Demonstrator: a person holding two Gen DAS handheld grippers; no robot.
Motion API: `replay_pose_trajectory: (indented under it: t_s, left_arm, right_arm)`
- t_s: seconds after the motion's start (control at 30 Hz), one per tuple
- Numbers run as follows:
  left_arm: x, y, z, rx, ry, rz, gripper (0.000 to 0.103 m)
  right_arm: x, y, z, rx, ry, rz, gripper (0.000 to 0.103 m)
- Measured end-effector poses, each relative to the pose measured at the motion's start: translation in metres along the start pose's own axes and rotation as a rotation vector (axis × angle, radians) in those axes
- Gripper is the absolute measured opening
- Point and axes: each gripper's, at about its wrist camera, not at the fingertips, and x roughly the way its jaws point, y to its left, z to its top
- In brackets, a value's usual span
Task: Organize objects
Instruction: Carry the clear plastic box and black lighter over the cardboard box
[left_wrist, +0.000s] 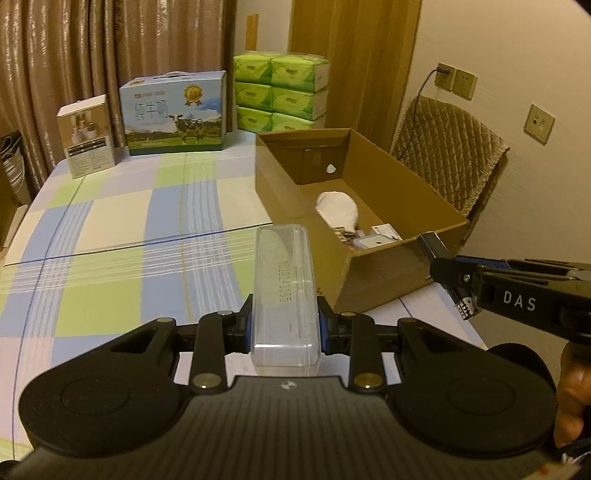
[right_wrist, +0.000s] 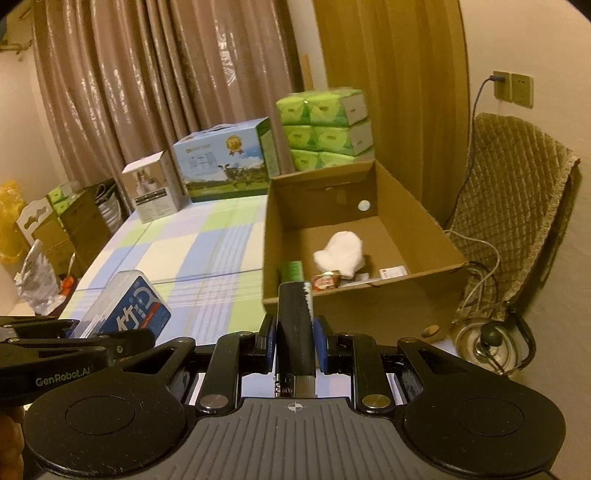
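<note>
The clear plastic case (left_wrist: 284, 291), seen from the left wrist, is pinched lengthwise between the jaws of the left gripper (left_wrist: 284, 328) above the checked tablecloth (left_wrist: 110, 229), short of the open cardboard box (left_wrist: 373, 206) where a white pouch (left_wrist: 338, 208) already lies. From the right wrist, the right gripper (right_wrist: 295, 341) clamps a dark tube (right_wrist: 295, 325) just before the box's near wall. Both loads look mid-carry; next, each needs lifting over the rim and releasing inside.
</note>
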Motion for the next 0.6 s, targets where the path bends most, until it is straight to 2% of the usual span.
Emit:
replay_pose_trajectory:
  t_s: [0.3,0.6]
  left_arm:
    - [0.017,-0.026,0.012,0.024,0.02,-0.075,0.026]
    - [0.039,-0.045,0.044,0.014,0.009,-0.12,0.026]
  right_arm:
    - [-0.005,-0.028,0.007,0.012,-0.012,-0.045,0.019]
    - [-0.001,-0.053,0.036,-0.027,-0.028,-0.075,0.019]
